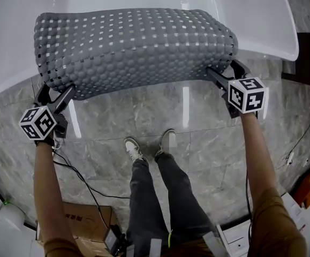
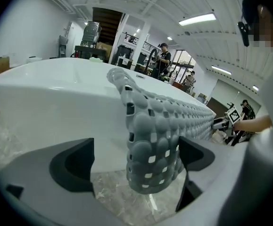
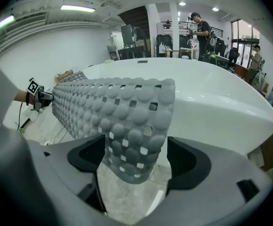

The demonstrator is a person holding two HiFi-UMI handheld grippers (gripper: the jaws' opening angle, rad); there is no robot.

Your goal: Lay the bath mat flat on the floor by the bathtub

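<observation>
The bath mat [image 1: 136, 50] hangs draped over the near rim of the bathtub [image 1: 262, 20], off the floor [image 1: 144, 111]. The left gripper [image 1: 58, 98] and right gripper [image 1: 221, 74] each stand with jaws wide around a near corner, unpinched. Laying it flat is still to do.

No legible text, red print on cardboard box [image 1: 90, 225] — blurred (unreadable)

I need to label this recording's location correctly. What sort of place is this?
Probably a workshop or lab with a bathroom mock-up, not a home: a white bathtub stands on a marble-look floor, with ceiling strip lights and several people behind it.
</observation>
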